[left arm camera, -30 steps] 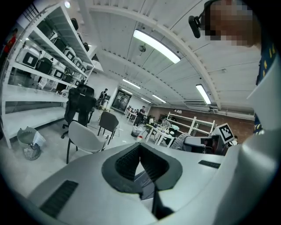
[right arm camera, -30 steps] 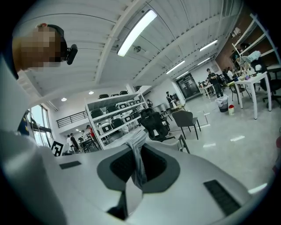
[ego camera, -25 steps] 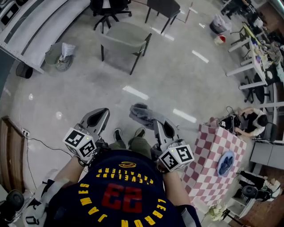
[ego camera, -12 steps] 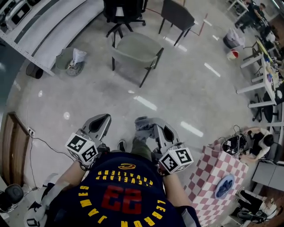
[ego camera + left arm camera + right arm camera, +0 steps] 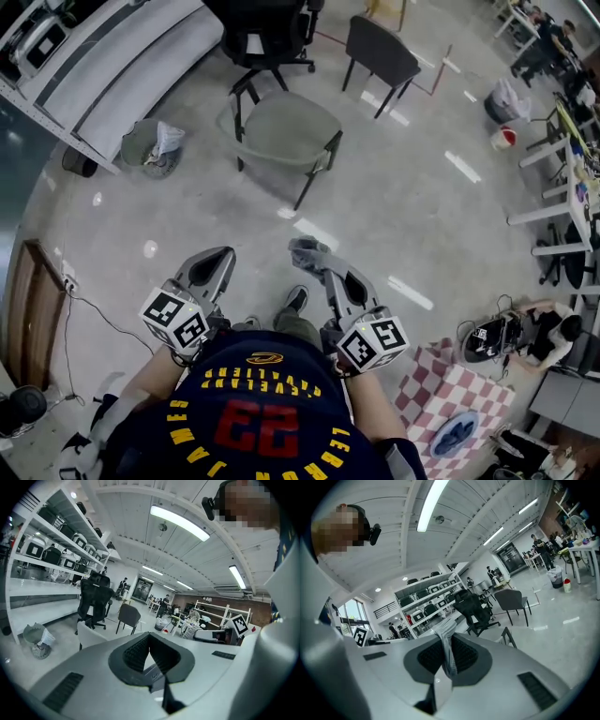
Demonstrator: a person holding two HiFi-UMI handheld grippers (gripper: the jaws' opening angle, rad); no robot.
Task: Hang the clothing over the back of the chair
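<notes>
With the grey clothing [image 5: 307, 251] pinched in our clenched right claw [image 5: 317, 264] and our left claw [image 5: 218, 259] clenched empty, we have walked nearer the grey chair [image 5: 286, 131], its back bare and not yet within reach.

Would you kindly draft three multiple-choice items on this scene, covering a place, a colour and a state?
1. Where is the grey clothing? A. in the right claw B. over a chair back C. on the floor
2. What colours is the chequered cloth? A. blue and yellow B. red and white C. green and black
3. How is the grey chair? A. tipped over B. draped with clothing C. upright and bare
Answers: 1 A, the right claw pinches it; 2 B, its squares show those colours; 3 C, it stands with nothing on it.
</notes>
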